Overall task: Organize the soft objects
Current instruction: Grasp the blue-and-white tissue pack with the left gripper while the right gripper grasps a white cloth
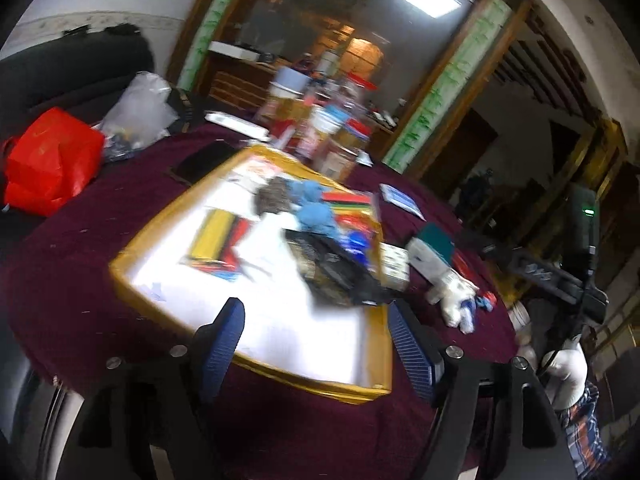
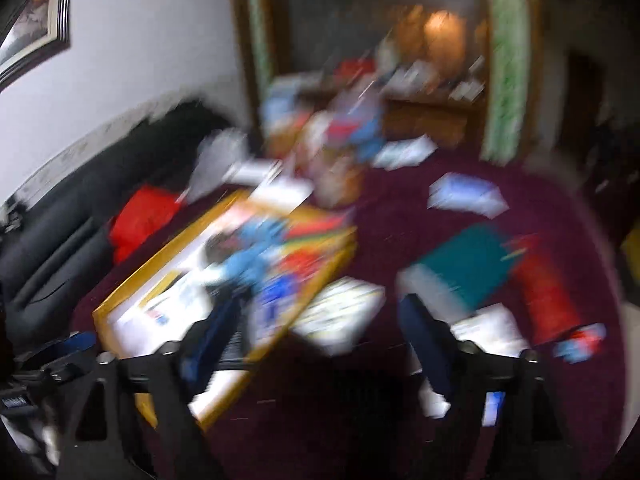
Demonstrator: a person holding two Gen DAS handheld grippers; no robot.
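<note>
Now two open grippers [image 1: 316,336] [image 2: 320,340] face one tray [image 1: 128,276].

Place: a home, a living or dining room.
Seat: dark sofa [image 1: 76,76] beside the table [image 1: 100,216].
Wall: framed picture [image 2: 38,20].
Doorway: wooden frame [image 1: 452,92], a room with shelves behind.

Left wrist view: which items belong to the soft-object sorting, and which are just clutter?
Job items:
blue soft toy in the yellow-rimmed tray
white soft toy on the maroon tablecloth

Lying about:
red bag
teal book
black phone
jars and boxes
</note>
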